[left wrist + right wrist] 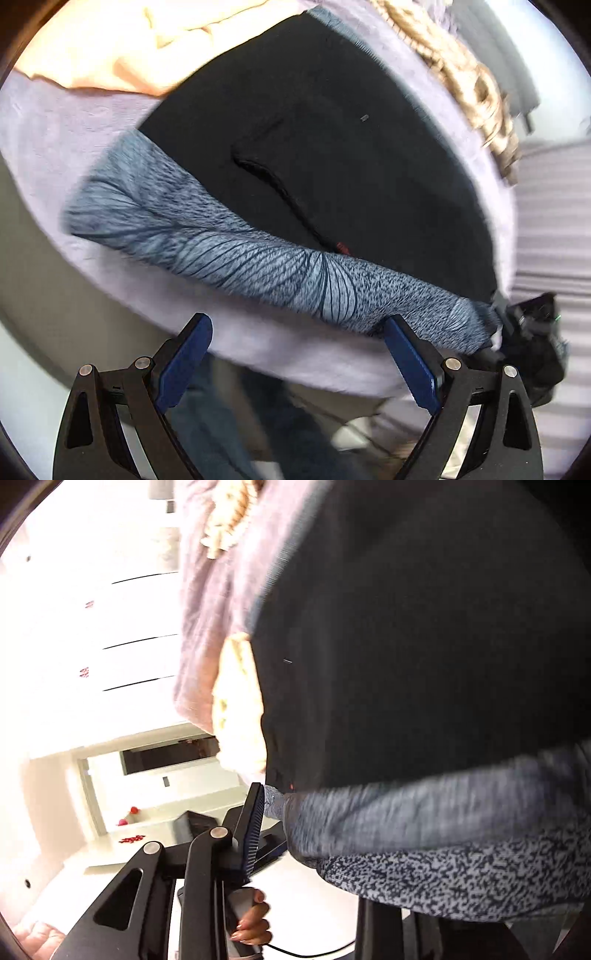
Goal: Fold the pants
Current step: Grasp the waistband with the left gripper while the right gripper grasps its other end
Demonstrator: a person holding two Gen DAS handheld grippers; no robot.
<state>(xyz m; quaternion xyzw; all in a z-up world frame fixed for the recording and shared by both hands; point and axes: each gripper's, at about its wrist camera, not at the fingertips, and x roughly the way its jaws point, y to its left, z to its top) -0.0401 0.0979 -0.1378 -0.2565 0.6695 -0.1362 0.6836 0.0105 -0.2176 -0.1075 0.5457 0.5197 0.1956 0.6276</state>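
Note:
The pants (pixel 236 240) are blue-grey with a speckled, dark-lined print and lie as a long band across the lavender bed cover (pixel 66 125), partly under a black garment (pixel 332 147). My left gripper (pixel 297 354) is open, its blue pads (pixel 184 362) just short of the pants' near edge. In the right wrist view the pants (pixel 443 830) drape over my right gripper (pixel 280 823); its left finger (pixel 253 827) touches the fabric's end, and the other finger is hidden under the cloth. The right gripper also shows at the pants' end in the left wrist view (pixel 532 332).
A peach cloth (pixel 110 48) lies at the far left of the bed and a tan knitted piece (pixel 461 74) at the far right. A striped rug (pixel 554 229) covers the floor on the right. The person's hand (pixel 251 923) shows in the right wrist view.

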